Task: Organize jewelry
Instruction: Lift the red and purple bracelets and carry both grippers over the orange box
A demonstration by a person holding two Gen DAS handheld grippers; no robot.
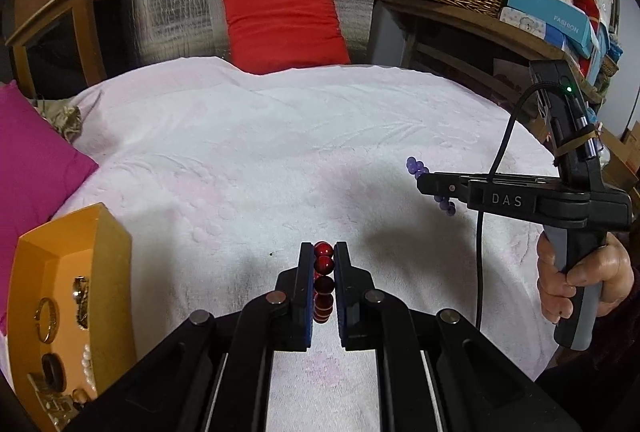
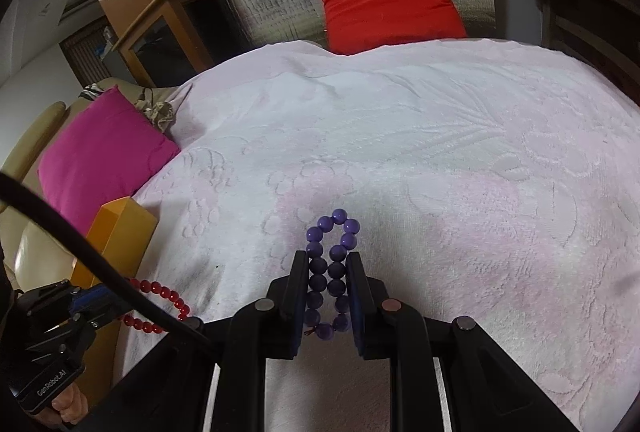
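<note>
Two tools clamped, left tool (image 1: 324,264) on glossy red bead bracelet (image 1: 323,282), right tool (image 2: 328,268) on round purple bead bracelet (image 2: 334,264).

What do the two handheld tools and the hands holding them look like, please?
Both are matte black with silver pivot rivets and blue-lined finger pads. The right tool is marked "DAS", has a grey-black handle, a green light and a black cable; a bare right hand grips it. The left tool reads "GenRobot.AI".
</note>
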